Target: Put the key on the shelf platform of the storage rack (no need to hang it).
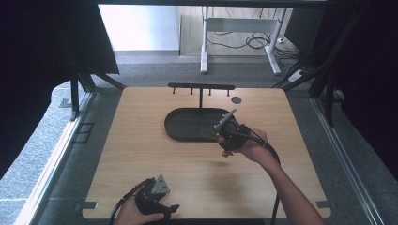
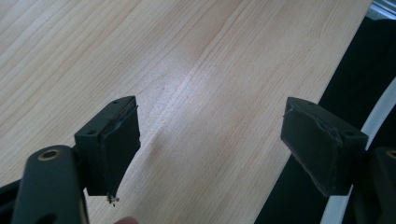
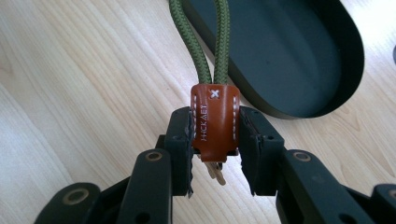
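Note:
A brown leather key fob [image 3: 212, 119] with white stitching is pinched between the black jaws of my right gripper [image 3: 215, 137]. Its green cord loop [image 3: 205, 46] runs away from the jaws toward a black oval tray [image 3: 299, 56]. A pale metal piece [image 3: 215, 170] hangs under the fob. In the high view, the right gripper [image 1: 224, 133] hovers at the tray's [image 1: 187, 124] right end, with the cord loop [image 1: 206, 134] over the rim. My left gripper [image 2: 210, 140] is open with nothing between its pads, over bare wood at the table's front edge [image 1: 157, 199].
A black rack with several hooks [image 1: 201, 87] stands behind the tray. A small dark disc [image 1: 236, 100] lies at the back right of the wooden table [image 1: 141, 150]. Dark curtains flank the table, and a desk frame with cables stands beyond it.

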